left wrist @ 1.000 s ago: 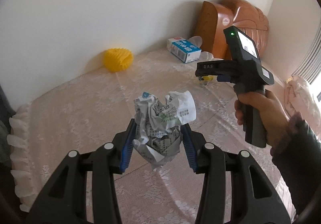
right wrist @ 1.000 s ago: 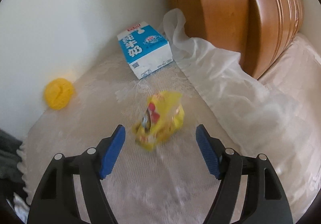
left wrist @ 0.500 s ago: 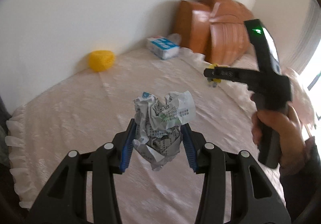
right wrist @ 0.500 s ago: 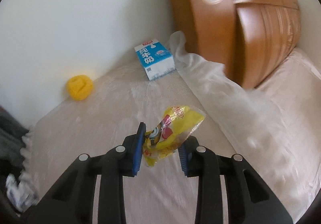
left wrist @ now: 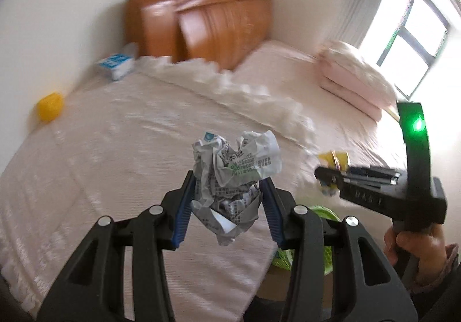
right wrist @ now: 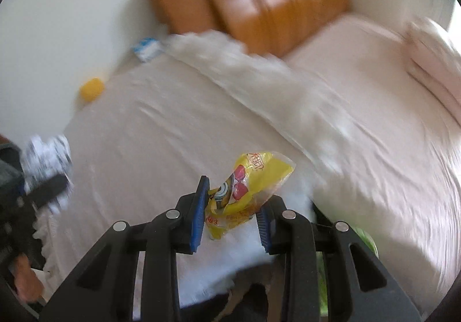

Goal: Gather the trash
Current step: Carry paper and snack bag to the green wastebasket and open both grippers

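Observation:
My left gripper [left wrist: 227,203] is shut on a crumpled printed paper ball [left wrist: 233,175] and holds it above the bed's near edge. My right gripper [right wrist: 232,206] is shut on a yellow snack wrapper [right wrist: 245,192], also lifted off the bed; it shows from the side in the left wrist view [left wrist: 334,172] at the right. A blue-and-white milk carton [left wrist: 116,64] and a yellow crumpled ball [left wrist: 50,105] lie on the bed by the wall. A green basket [left wrist: 325,238] sits below the bed edge, partly hidden by my left gripper.
The bed [left wrist: 121,149] has a pale lace cover. A brown wooden headboard [left wrist: 207,19] stands at the back. Pink folded pillows [left wrist: 354,79] lie at the right near a window [left wrist: 415,39]. A white frilled fold [right wrist: 259,77] runs across the bed.
The right gripper closed on the yellow wrapper and lifted it off the bed. Both grippers pulled back and swung right towards the bed's edge; the green basket came into view.

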`<state>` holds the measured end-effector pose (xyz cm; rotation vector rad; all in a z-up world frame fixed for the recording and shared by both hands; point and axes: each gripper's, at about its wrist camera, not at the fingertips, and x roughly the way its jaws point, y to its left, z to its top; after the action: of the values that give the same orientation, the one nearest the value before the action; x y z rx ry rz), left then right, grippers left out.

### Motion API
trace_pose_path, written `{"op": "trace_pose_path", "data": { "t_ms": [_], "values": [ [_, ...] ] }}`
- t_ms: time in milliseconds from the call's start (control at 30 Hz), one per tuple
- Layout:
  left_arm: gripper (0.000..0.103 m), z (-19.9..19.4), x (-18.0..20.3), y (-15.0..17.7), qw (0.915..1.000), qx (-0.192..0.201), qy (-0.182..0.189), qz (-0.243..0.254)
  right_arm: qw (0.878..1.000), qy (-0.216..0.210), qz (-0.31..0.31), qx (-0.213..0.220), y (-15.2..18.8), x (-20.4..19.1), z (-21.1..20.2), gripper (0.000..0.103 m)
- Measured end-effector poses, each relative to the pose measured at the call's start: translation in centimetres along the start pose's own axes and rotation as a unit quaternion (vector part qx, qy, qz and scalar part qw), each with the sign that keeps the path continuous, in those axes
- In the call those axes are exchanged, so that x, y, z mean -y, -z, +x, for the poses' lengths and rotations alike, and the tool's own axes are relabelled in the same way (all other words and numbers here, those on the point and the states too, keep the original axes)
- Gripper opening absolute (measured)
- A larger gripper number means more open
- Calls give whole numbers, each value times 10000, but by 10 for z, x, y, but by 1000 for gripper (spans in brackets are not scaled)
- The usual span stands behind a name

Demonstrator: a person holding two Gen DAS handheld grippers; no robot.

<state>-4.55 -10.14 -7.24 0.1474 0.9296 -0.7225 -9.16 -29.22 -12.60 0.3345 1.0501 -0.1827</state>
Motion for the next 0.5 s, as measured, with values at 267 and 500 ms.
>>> {"op": "trace_pose_path", "data": {
  "t_ms": [267,500],
  "values": [
    [44,12,67,7,9944,-223,592,841,9854,978,1362,-288,80,113,-30,32],
    [44,29,137,13,9795,-502,1207,1532,9667,1385,2118,-389,132,179,-41,33]
  ]
}}
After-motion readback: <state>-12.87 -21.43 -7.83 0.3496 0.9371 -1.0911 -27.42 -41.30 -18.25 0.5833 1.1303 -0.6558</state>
